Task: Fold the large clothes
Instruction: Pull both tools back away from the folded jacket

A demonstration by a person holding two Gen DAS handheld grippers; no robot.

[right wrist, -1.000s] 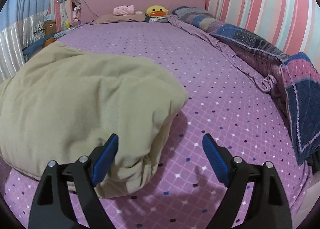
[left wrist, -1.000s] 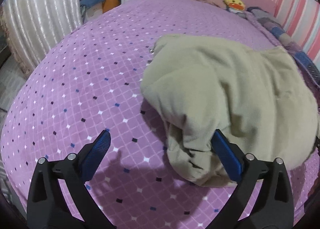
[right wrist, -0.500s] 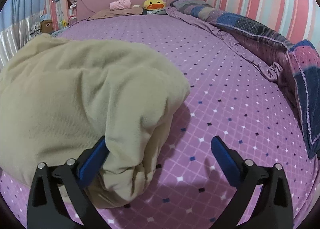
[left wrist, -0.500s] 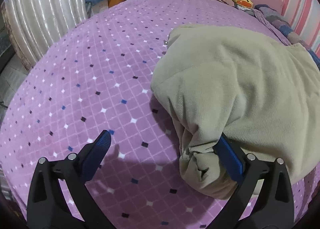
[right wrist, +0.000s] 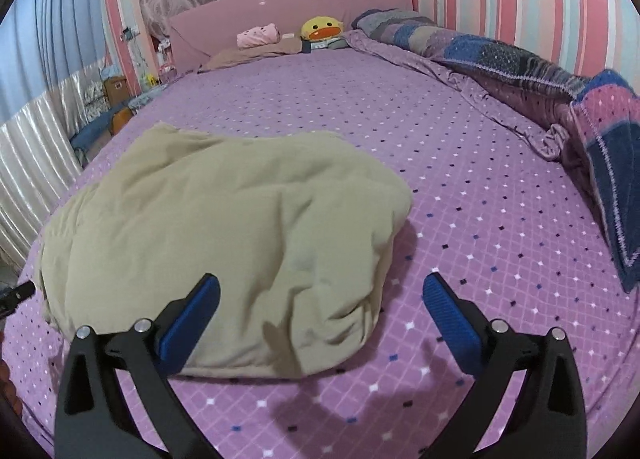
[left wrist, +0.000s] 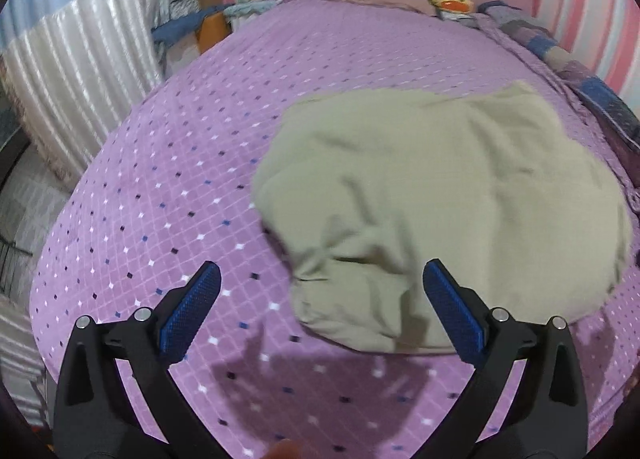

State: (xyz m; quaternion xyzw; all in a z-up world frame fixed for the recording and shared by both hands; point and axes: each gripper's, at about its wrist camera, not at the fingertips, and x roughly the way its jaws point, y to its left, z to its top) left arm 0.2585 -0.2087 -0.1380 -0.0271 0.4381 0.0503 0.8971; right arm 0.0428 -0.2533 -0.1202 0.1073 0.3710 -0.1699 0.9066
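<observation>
One beige garment (right wrist: pixel 224 235) on the bed (right wrist: pixel 460 195); at its headboard one duck plush (right wrist: pixel 322 30), one pink bundle (right wrist: pixel 258 35); two grippers.

Beige garment (right wrist: pixel 224 235), apparently folded, lying on bed.
</observation>
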